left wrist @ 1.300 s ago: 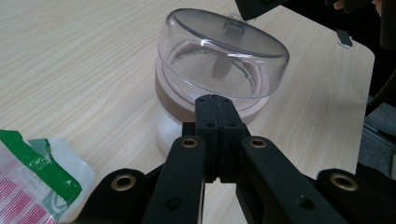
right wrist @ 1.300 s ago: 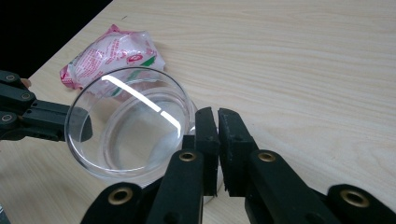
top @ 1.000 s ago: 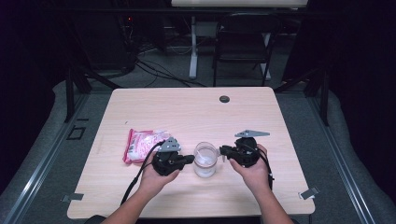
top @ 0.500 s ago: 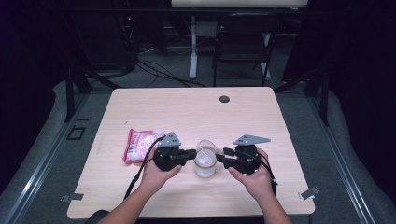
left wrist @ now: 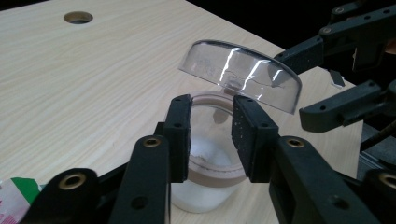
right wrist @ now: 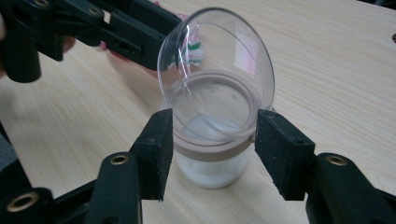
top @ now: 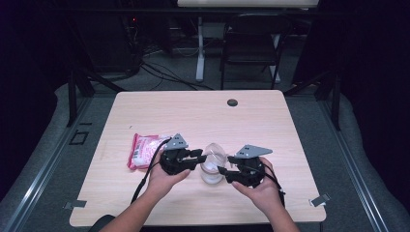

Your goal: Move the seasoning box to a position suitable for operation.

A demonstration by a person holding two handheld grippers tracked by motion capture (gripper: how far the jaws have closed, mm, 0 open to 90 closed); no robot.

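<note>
A clear jar (top: 211, 170) with a tan rim (right wrist: 212, 151) and white powder in its bottom stands on the wooden table (top: 203, 116). Its clear domed lid (top: 215, 151) stands tilted up, open, over the mouth (left wrist: 243, 74) (right wrist: 219, 60). My left gripper (top: 199, 155) is at the jar's left. Its jaws have just been opening and stand apart in front of the rim (left wrist: 211, 116), pressing on nothing. My right gripper (top: 223, 166) is at the jar's right. Its jaws have just been opening too and now stand wide on either side of the rim (right wrist: 212, 135).
A pink and white packet (top: 144, 150) lies on the table left of my left hand. A round cable hole (top: 232, 102) sits near the far edge. Beyond the table are a dark chair (top: 251, 43) and floor cables.
Both grippers' jaws stand wider than before. My right hand has shifted a little toward the near edge. The jar stays in place between the grippers.
</note>
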